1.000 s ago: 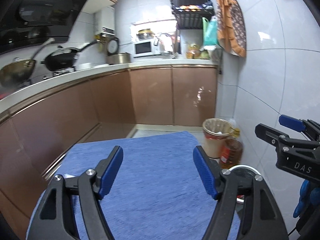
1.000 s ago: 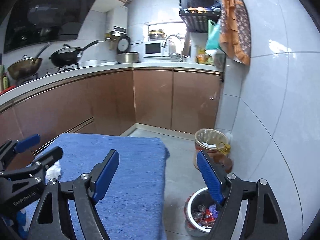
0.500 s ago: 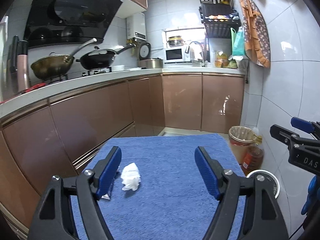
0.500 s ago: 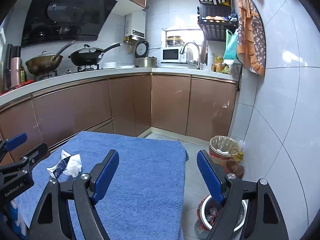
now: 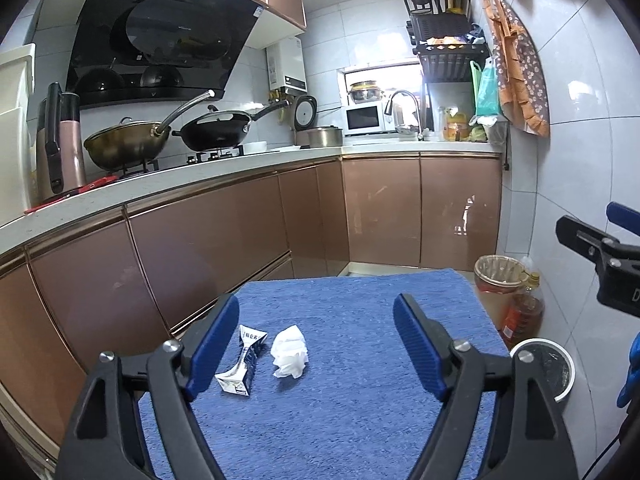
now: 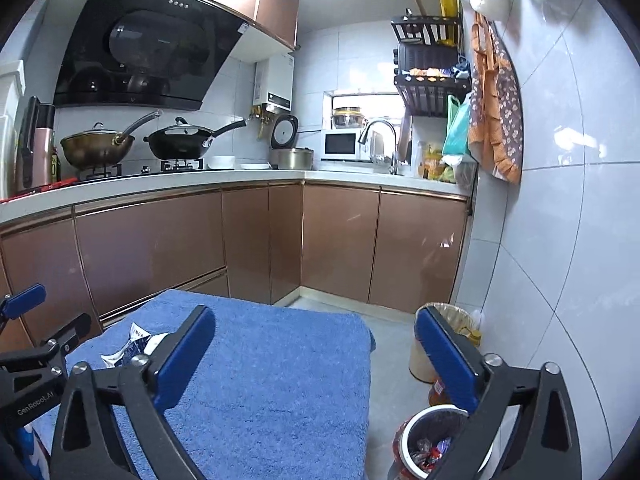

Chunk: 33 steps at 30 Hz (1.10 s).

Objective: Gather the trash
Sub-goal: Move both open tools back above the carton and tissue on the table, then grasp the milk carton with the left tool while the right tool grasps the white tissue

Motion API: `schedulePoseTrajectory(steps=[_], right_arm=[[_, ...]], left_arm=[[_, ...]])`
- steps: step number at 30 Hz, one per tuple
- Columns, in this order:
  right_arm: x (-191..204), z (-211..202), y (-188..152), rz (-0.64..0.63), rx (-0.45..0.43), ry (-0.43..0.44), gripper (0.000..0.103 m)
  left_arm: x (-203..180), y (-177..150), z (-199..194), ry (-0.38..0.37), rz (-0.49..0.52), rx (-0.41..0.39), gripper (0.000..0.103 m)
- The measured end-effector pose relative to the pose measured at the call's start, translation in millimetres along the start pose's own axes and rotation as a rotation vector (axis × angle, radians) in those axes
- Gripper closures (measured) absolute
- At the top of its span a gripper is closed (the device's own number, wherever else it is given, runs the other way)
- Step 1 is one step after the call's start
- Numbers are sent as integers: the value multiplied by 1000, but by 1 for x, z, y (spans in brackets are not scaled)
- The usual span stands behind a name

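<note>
- Left gripper [image 5: 314, 340]: jaws stand wide apart with nothing between the pads; they have just been opening further. It points slightly downward over the blue towel [image 5: 360, 408] that covers the surface.
- Right gripper [image 6: 316, 356]: jaws at full spread, also just opened further, nothing held. It sits over the right-hand edge of the towel, beside the floor gap.
- Trash on the surface: a crumpled tissue [image 5: 290, 351] lies on the towel just ahead of the left gripper, nearer its left pad. A flattened small carton [image 5: 242, 364] lies touching or just beside that same left pad, close to the tissue.
- Destination: a small bin with a white rim [image 6: 436, 440] stands on the floor to the right of the surface, already holding wrappers. A second, lined bin [image 5: 498, 280] stands further back against the wall, with a bottle [image 5: 524, 308] beside it.
- Step in hand, judged: approach for a first pick; no piece has been gripped yet.
- Next move, judged: the left gripper must shift leftward and forward to straddle one piece, lower to the towel and close gently. The carton lies flat, so the pads may catch towel pile instead.
</note>
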State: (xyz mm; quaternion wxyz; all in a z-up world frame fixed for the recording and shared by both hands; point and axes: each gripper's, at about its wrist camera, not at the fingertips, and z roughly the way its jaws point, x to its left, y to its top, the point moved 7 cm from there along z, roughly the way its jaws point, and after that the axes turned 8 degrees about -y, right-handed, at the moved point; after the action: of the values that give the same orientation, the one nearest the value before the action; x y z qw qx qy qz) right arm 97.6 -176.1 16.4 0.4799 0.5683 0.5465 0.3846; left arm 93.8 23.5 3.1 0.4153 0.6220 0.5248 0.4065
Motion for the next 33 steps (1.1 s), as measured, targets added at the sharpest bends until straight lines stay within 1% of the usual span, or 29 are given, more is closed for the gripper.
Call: schedulePoseTrajectory(steps=[4, 8, 11, 14, 16, 18, 22, 24, 27, 30, 31, 33], right_arm=[[8, 4, 0, -8, -1, 24, 0], [17, 19, -4, -3, 24, 58, 0], [28, 35, -8, -10, 50, 86, 0], [44, 56, -11, -30, 84, 131, 0], [63, 76, -17, -49, 143, 193, 0], [80, 93, -25, -70, 197, 234, 0], [127, 139, -51, -96, 335, 350, 0], [150, 158, -64, -102, 391, 403, 0], [184, 180, -85, -102, 470, 483, 1], [219, 201, -105, -91, 549, 569, 8], [233, 208, -112, -84, 578, 600, 8], [249, 217, -120, -83, 608, 631, 9]], left_arm=[[5, -3, 8, 9, -4, 18, 24], [13, -9, 23, 7, -8, 42, 24], [23, -17, 41, 0, -25, 75, 24], [45, -29, 64, -6, -58, 120, 24], [71, -43, 81, -1, -88, 152, 24], [98, -60, 96, 7, -121, 198, 24], [147, -97, 120, 9, -178, 289, 24], [166, -115, 129, -6, -205, 329, 24], [180, -130, 142, -55, -226, 374, 24], [184, -134, 161, -108, -222, 410, 25], [182, -134, 170, -126, -213, 424, 26], [178, -138, 190, -149, -190, 459, 31]])
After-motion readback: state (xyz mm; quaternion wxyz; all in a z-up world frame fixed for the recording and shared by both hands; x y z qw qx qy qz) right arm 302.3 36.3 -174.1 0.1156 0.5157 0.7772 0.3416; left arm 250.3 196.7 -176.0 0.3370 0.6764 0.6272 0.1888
